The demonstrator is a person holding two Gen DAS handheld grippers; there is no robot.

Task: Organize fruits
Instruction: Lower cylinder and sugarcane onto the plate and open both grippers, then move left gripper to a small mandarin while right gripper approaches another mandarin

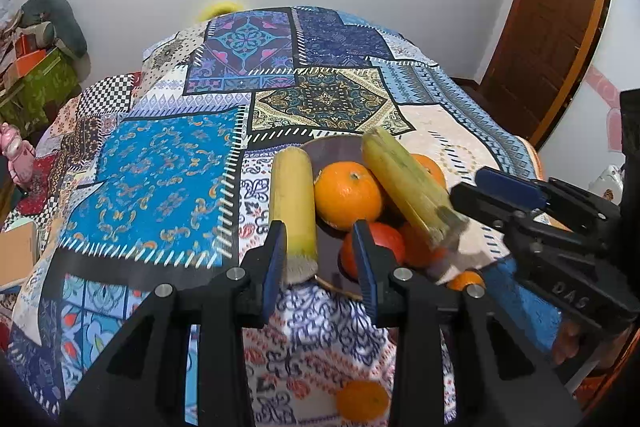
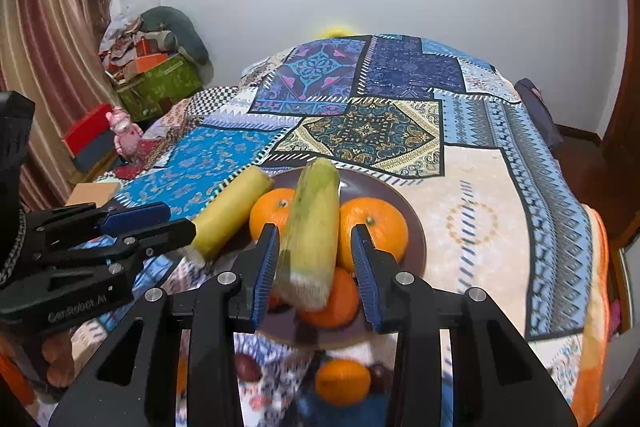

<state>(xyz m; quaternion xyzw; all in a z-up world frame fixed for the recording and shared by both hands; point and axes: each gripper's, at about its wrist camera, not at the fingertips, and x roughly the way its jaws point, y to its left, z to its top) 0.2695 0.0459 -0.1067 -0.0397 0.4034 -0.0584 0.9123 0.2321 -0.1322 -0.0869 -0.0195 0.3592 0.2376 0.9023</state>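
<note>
We hold one corn cob [image 1: 291, 211] in our left gripper [image 1: 320, 259] and another cob [image 2: 310, 227] in our right gripper [image 2: 316, 267], fingers clamped on their bottom ends, over the plate [image 2: 416, 239] of oranges [image 2: 374, 223] on the bed; corn feels stiff, light, rolls easily

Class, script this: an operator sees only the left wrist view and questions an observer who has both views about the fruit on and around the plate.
Operator: I see a loose orange in front of the plate. Is any other fruit loose there?
Observer: Yes, two dark round fruits, blurred, lie one on either side of an orange on the cloth.
Operator: The stalk piece in the right gripper half hides something orange. What is it?
Observer: A whole orange lying on the right part of the plate.
</note>
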